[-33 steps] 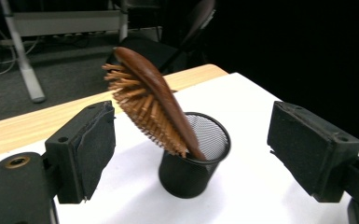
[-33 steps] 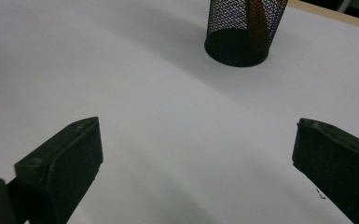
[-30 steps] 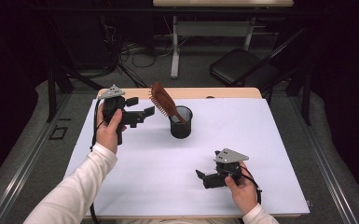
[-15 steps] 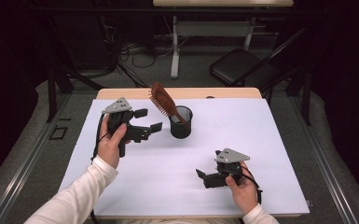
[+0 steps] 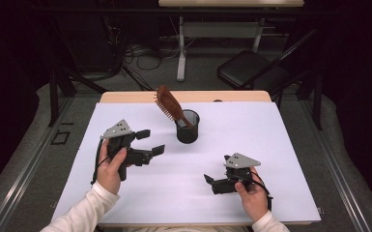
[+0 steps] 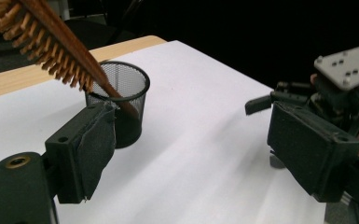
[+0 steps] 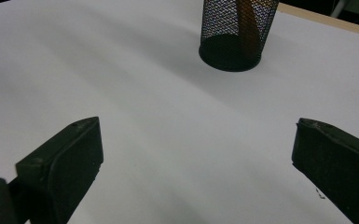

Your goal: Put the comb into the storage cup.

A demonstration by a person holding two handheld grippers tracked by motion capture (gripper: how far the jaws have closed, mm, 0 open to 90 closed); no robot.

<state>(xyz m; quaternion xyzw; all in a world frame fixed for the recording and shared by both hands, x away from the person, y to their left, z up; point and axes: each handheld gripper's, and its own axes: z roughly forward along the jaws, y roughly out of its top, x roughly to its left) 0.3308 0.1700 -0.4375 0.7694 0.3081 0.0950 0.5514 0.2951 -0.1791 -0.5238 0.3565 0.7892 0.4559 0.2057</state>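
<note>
Presently the hairbrush stands handle-down in the mesh cup at the counter's far middle, bristle head leaning out leftward. Left hand-held gripper, jaws spread and empty, sits just beside it; right hand-held gripper rests spread, well apart.

The left gripper was held above the table in the left hand, its jaws wide apart with nothing between them, pointing right. The right gripper sat low near the front edge in the right hand, jaws spread and empty, pointing left
</note>
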